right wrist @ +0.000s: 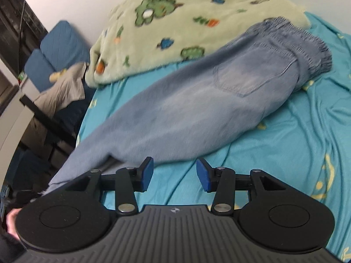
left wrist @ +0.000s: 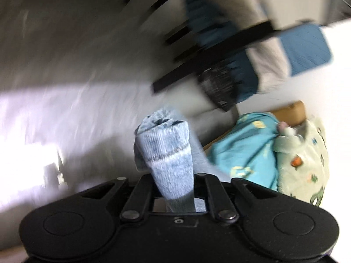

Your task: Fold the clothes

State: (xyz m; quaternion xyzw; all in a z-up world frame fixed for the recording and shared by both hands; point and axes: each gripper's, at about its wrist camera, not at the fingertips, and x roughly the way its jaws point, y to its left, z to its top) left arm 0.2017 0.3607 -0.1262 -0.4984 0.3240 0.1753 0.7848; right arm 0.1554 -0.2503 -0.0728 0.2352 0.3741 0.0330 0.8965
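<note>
Left hand-held gripper (left wrist: 175, 188) clamps the jeans (right wrist: 197, 100) hem, legs trailing toward 8 o'clock on the bed (right wrist: 285, 153); right hand-held gripper (right wrist: 174, 173), jaws apart and empty, likely next takes the other end.

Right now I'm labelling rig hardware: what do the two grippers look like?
Both are matte black with round side discs, silver pivot screws and linkage bars. The right gripper has blue finger pads and a ribbed grey base bearing a small emblem. The left gripper's pads are hidden.

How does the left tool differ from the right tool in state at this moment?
The left tool is shut on the jeans, pinching a bunched light-denim end; the right tool is open and holds nothing. The left tool's view is blurred, while the right tool's is sharper, over the turquoise sheet. Both share the same black build.
</note>
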